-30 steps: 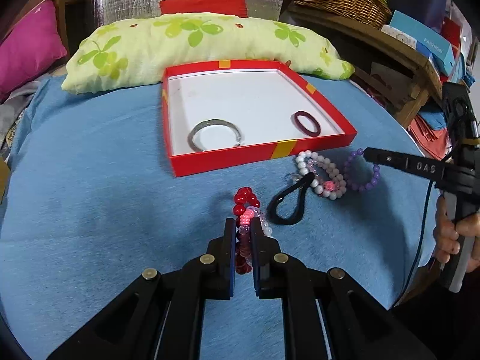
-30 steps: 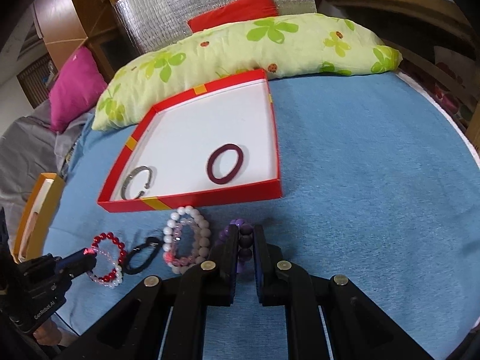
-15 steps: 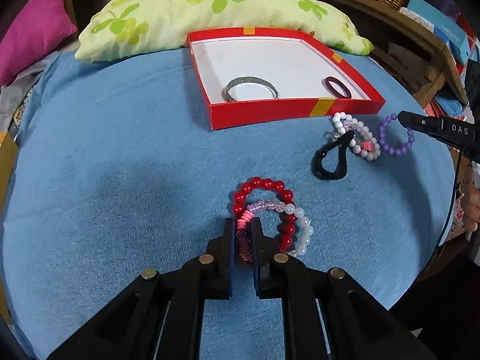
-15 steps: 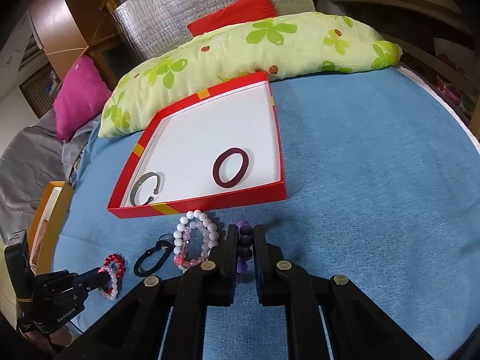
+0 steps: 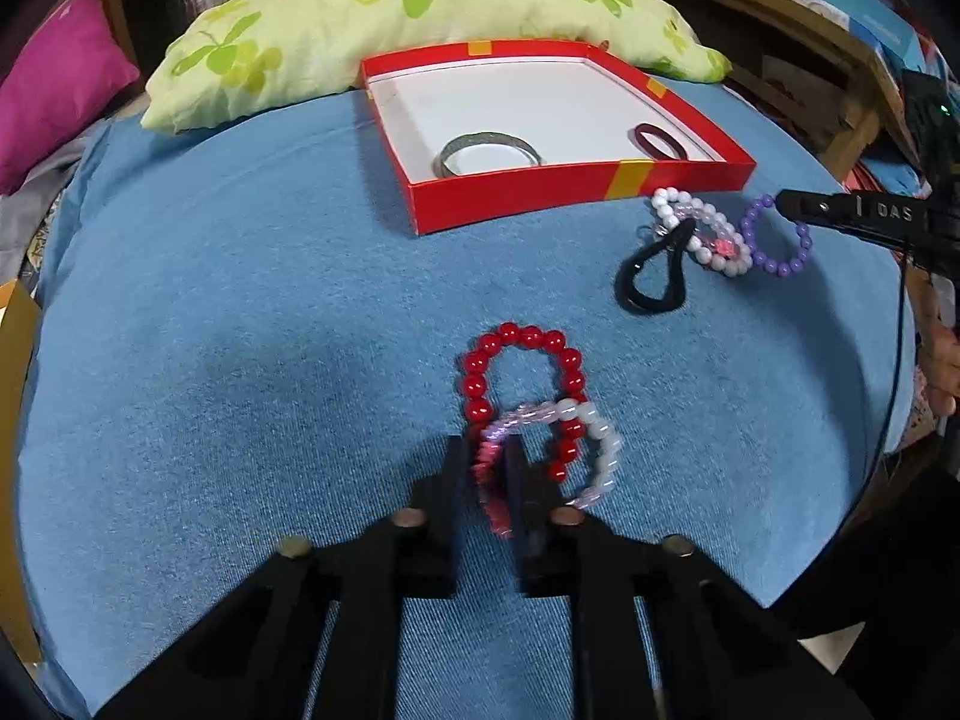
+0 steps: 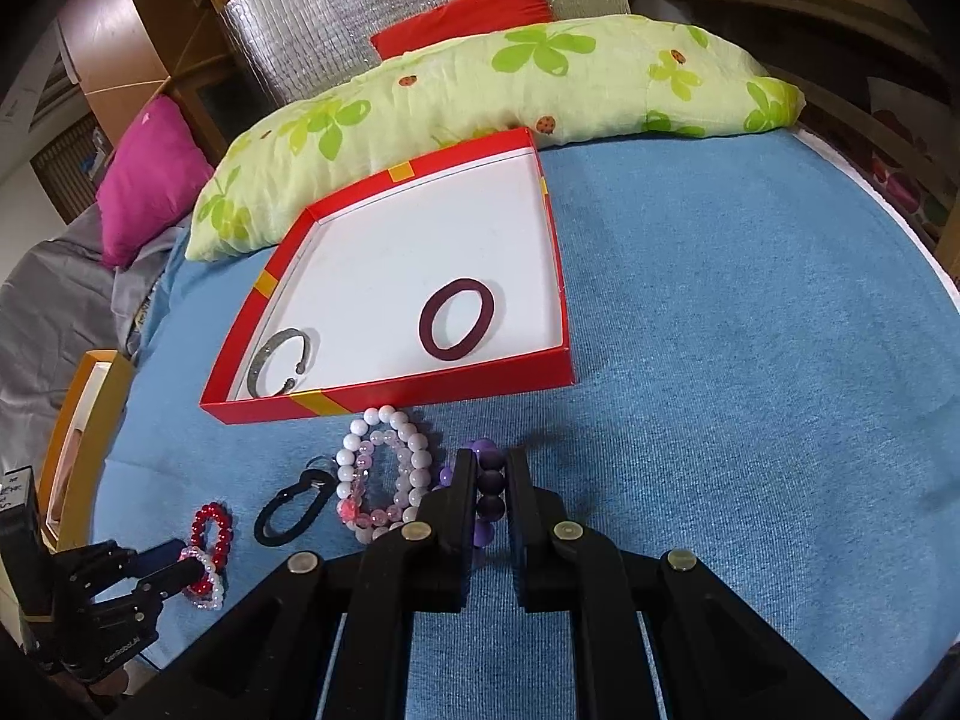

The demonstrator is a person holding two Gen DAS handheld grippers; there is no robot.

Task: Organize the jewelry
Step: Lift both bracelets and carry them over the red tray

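Now the left claw (image 5: 487, 468) pinches the pink bracelet (image 5: 549, 456); the right claw (image 6: 491, 483) pinches the purple bracelet (image 6: 489, 489).

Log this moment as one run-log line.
left gripper: shut on pink bracelet | right gripper: shut on purple bracelet | red box: silver bangle, maroon band

Both views are evenly, softly lit, bright enough to show colour. The blue cloth (image 5: 240, 300) carries only faint shadows, darkest just ahead of the gripper fingers. The silver foil panel (image 6: 384, 18) in the upper middle glints. Fisheye distortion bows straight edges and blackens the corners. The pink bracelet (image 5: 495, 498) is motion-blurred; the rest stays reasonably sharp.
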